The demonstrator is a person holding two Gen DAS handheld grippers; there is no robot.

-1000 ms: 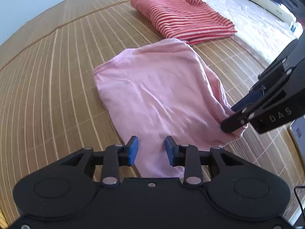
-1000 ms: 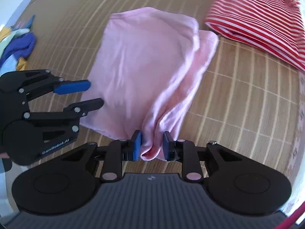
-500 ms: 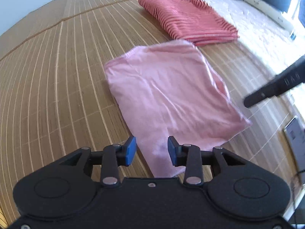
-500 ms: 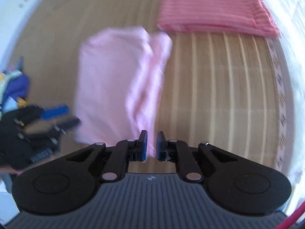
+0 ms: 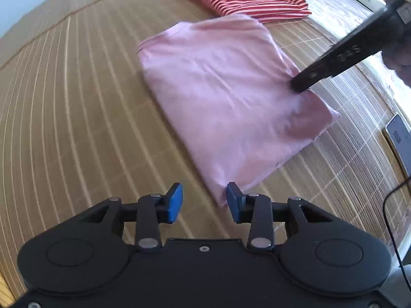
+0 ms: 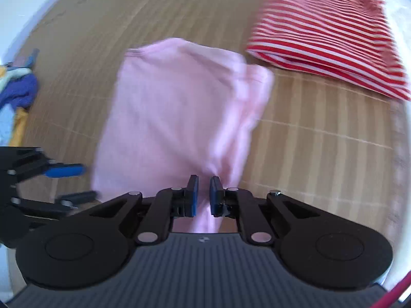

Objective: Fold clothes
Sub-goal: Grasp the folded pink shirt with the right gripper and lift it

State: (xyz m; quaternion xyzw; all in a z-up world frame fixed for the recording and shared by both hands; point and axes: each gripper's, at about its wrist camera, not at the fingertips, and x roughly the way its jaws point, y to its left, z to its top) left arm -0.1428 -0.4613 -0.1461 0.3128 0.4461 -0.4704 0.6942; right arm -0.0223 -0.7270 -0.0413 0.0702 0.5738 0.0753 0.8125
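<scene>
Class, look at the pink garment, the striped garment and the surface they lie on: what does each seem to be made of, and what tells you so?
Pink garment: probably thin, matte cotton jersey; it drapes in soft, limp creases.
Striped garment: red-and-white knit fabric, apparently thicker; its folded edge shows stacked layers.
Mat: likely bamboo or similar slats, tan with a slight sheen; narrow parallel strips joined by stitched lines.

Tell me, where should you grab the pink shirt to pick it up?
Probably the near corner of the pink shirt, coming from above: it lies flat on the mat, and that corner sits between the left gripper pads, which have just been opening.
</scene>
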